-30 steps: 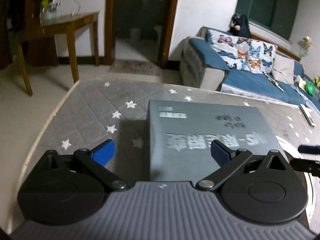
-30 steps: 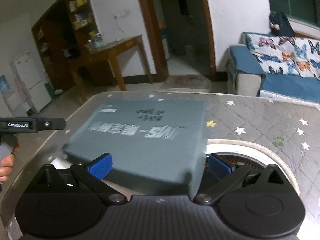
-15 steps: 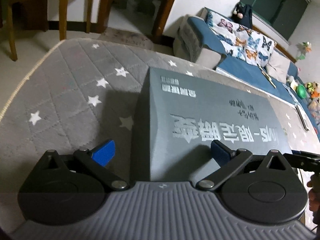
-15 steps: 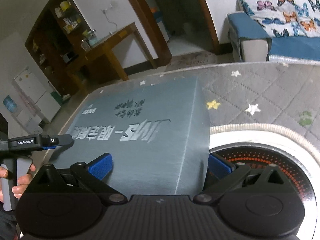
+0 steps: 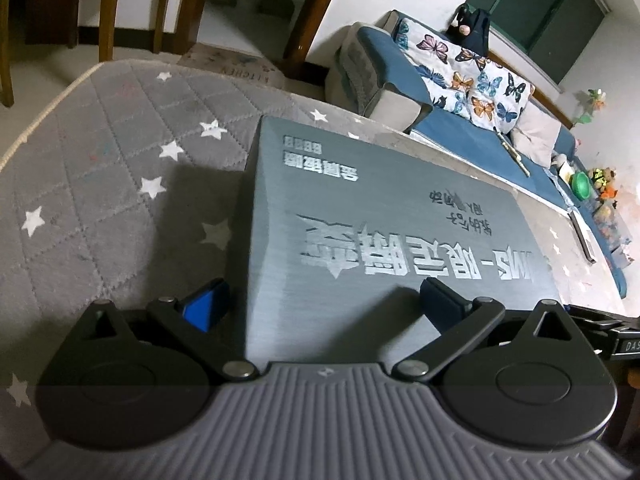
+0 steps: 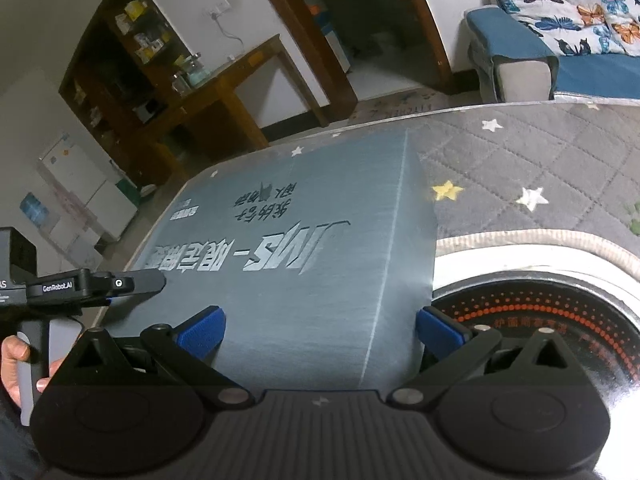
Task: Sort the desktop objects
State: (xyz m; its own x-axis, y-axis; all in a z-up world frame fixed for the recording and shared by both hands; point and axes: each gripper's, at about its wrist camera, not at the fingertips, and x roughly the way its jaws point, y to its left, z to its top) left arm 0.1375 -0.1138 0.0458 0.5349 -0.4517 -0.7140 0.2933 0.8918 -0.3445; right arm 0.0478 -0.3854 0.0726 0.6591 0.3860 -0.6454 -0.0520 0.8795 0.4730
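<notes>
I am looking along my left tool (image 5: 322, 300), whose jaws are standing wide: the left finger is hanging off the box's left end, over the quilted star cloth (image 5: 120, 152), and the right finger is resting over the lid. My right tool (image 6: 320, 330) is doing the mirror of it, also wide, with its left finger over the lid and its right finger just past the box's right end, above the round cooktop (image 6: 552, 320). Neither is gripping anything. The grey box (image 5: 400, 240) is lying flat on the desk between my two tools, its long axis running across from one tool to the other, lettering upside down to me. Both tools are equally near, one at each short end. I judge the coming move is a two-ended squeeze, since the box is too broad for one tool.
</notes>
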